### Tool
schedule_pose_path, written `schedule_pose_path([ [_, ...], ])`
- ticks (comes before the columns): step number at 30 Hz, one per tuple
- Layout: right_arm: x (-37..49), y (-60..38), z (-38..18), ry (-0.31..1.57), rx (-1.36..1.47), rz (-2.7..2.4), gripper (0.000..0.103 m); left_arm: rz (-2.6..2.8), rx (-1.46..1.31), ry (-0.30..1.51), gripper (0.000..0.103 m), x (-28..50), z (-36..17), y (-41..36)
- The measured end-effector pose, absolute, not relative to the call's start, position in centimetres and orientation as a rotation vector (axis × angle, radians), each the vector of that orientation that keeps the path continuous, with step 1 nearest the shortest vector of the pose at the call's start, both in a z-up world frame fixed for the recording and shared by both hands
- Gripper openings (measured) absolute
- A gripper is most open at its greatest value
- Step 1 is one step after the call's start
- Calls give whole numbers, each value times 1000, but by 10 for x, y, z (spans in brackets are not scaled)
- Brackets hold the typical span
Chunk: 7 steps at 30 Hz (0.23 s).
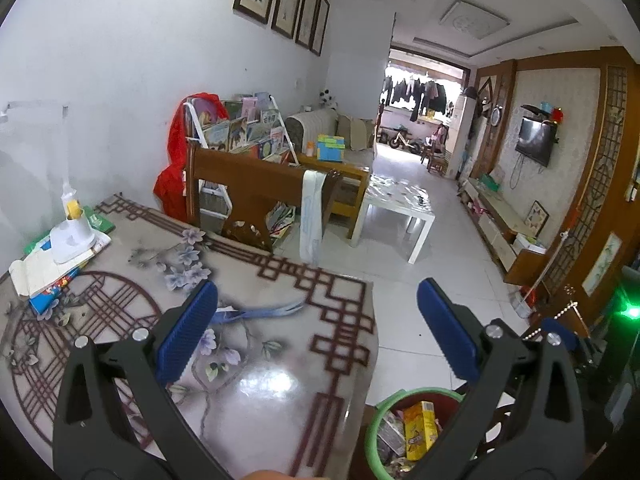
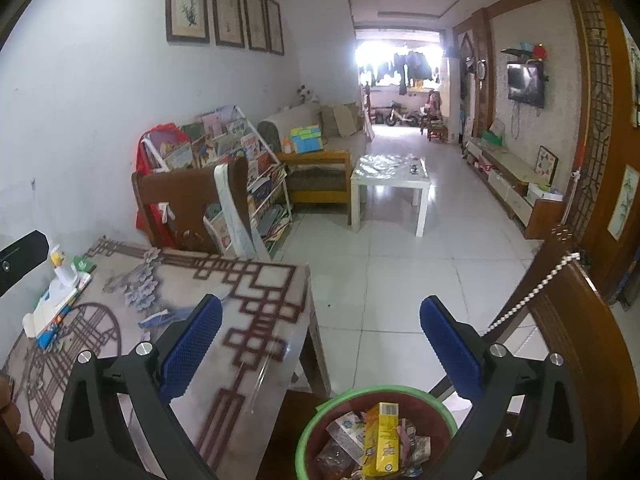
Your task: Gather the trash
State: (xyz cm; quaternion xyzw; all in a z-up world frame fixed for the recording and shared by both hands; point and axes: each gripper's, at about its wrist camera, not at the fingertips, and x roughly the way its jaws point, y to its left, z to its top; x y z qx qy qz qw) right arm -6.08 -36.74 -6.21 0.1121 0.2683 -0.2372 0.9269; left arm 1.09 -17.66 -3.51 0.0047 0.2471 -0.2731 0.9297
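Green-rimmed round trash bin (image 2: 316, 420) with a dark red inside: one, at the bottom centre of my right wrist view and the bottom right of my left wrist view (image 1: 374, 416), standing on the floor just beside the table edge. Inside it I count one yellow carton (image 2: 382, 438) upright among crumpled wrappers; the rest are too jumbled to count.

Left gripper (image 1: 318, 330): blue-padded fingers spread wide, holding nothing, above the table's near corner.

Right gripper (image 2: 320, 344): fingers equally wide apart, empty, above the gap between table and bin.

Glossy patterned table top (image 1: 280, 400) with maroon lattice and lilac flowers: lower left of both views. On it I see one crumpled blue wrapper strip (image 1: 256, 312), lying loose just past the left finger in the left view, left of centre in the right view (image 2: 160, 318).

At the left edge of the frame: one white desk lamp base (image 1: 72, 240) resting on a stack of books and papers (image 1: 48, 276).

Behind the table, centre left: one brown wooden chair (image 1: 248, 184), draped with a white cloth (image 1: 312, 216), and one white book rack (image 1: 248, 128) full of picture books.

Mid frame: one white coffee table (image 1: 400, 208) on pale tiles.

Upper wall: four framed pictures (image 2: 224, 8).

Right side: one wall-mounted television (image 2: 526, 84).
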Motion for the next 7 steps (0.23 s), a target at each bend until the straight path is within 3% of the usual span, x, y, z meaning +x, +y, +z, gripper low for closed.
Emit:
schedule_pose_path([
  [7,-8,-335,-93,672,184,-399,96,-338,-1,613,98,35,-81,-125],
])
